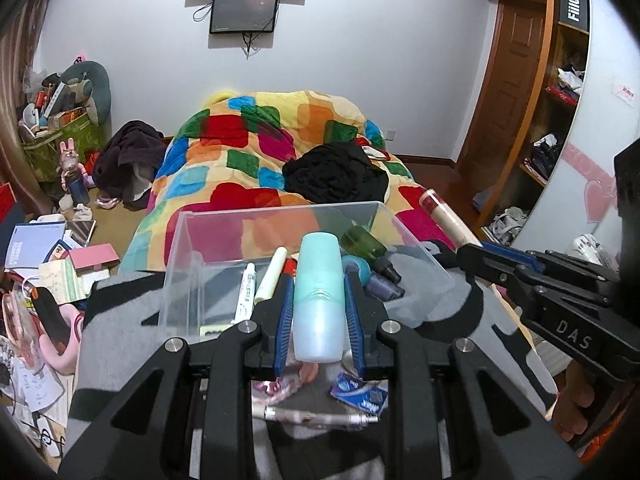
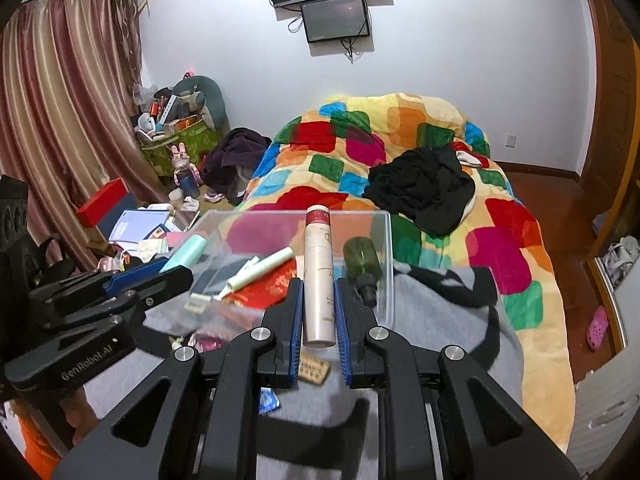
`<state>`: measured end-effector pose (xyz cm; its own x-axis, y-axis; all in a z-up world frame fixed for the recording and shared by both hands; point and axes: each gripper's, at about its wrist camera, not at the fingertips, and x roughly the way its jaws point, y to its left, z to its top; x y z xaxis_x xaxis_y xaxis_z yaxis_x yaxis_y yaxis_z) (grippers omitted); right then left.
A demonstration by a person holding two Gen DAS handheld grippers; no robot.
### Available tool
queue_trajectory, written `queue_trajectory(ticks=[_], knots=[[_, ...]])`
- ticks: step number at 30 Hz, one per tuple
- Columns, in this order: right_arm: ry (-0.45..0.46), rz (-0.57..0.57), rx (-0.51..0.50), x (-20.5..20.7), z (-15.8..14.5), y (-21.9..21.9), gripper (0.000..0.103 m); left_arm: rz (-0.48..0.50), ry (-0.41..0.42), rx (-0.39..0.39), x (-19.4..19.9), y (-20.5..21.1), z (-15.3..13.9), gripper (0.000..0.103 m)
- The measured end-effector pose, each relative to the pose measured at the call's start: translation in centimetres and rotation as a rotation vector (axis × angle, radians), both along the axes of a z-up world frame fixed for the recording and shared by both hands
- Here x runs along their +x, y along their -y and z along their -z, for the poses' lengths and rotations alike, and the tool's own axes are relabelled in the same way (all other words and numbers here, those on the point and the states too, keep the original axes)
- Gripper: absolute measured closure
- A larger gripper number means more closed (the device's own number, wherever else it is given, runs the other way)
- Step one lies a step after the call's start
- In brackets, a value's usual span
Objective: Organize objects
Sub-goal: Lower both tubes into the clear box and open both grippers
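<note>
Two grippers — left gripper point(image 1: 319, 300) pinches one mint bottle point(image 1: 319, 292); right gripper point(image 2: 318, 308) pinches one cream bottle point(image 2: 318, 276) above one clear box point(image 1: 276, 216).

I am seeing the clear box point(image 1: 276, 240) standing open on top, giving room to pass down. Inside, a green bottle point(image 1: 362, 242), pens point(image 1: 249, 292) and a cream tube point(image 1: 272, 274) are crowding its floor; the box walls are hemming the sides.

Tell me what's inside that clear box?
In the clear box: a green bottle, a cream tube, a white pen, a dark blue bottle and something red underneath. The held bottles hide the rest.
</note>
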<state>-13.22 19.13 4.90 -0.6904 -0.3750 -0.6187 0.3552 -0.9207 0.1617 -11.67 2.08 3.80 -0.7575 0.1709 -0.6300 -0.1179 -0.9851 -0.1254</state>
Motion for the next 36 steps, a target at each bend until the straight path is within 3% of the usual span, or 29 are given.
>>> queue_trajectory(ticks=[7, 22, 29, 32, 36], knots=[[0.014, -0.012, 0.008, -2.2, 0.2, 1.1, 0.089, 0.002, 0.046, 0.011, -2.7, 0.0, 0.9, 0.078], [0.204, -0.027, 0.043, -7.7, 6.5, 1.5, 0.089, 0.040, 0.212, 0.072, -6.4, -0.4, 4.7, 0.078], [0.227, -0.047, 0.068, -7.4, 7.0, 1.8, 0.088, 0.069, 0.216, 0.066, -6.1, -1.0, 4.4, 0.077], [0.228, -0.056, 0.061, -7.1, 6.5, 1.4, 0.080, 0.076, 0.202, 0.058, -5.6, -1.1, 3.8, 0.076], [0.196, -0.061, 0.040, -6.0, 5.4, 0.9, 0.060, 0.063, 0.159, 0.036, -4.5, -0.9, 2.6, 0.059]])
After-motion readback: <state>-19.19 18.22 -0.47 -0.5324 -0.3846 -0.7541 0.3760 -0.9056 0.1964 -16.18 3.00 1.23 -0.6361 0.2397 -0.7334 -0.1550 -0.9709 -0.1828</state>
